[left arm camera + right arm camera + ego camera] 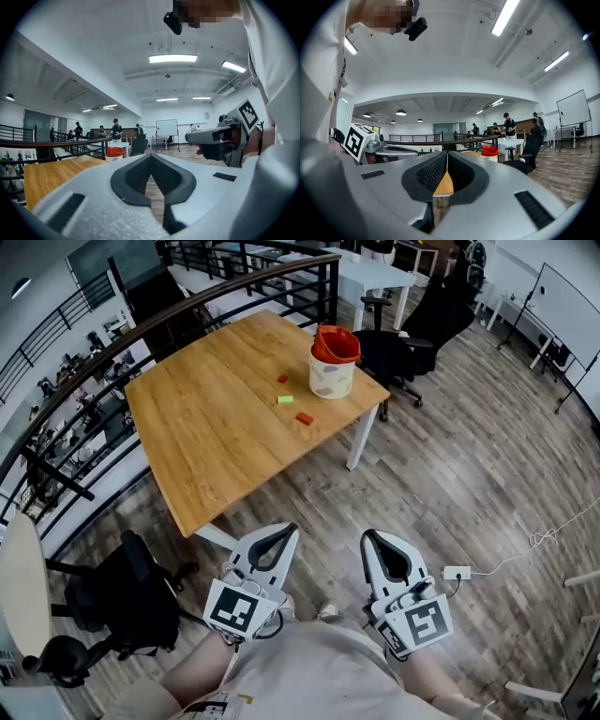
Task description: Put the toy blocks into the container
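On the wooden table [206,427] stands the container [332,363], a pale bucket with a red liner, near the far right corner. Three toy blocks lie just in front of it: a small red block [282,379], a green block [285,399] and an orange-red block [304,418]. My left gripper [289,529] and right gripper [367,534] are held side by side close to my body, over the floor and short of the table's near corner. Both have their jaws together with nothing in them. The bucket [114,153] shows far ahead in the left gripper view, and the bucket [490,151] in the right gripper view too.
A black office chair [122,601] stands at the lower left beside a round table [19,587]. More black chairs [403,343] sit behind the table. A dark railing [187,310] curves along its far side. A socket and white cable [457,572] lie on the wood floor.
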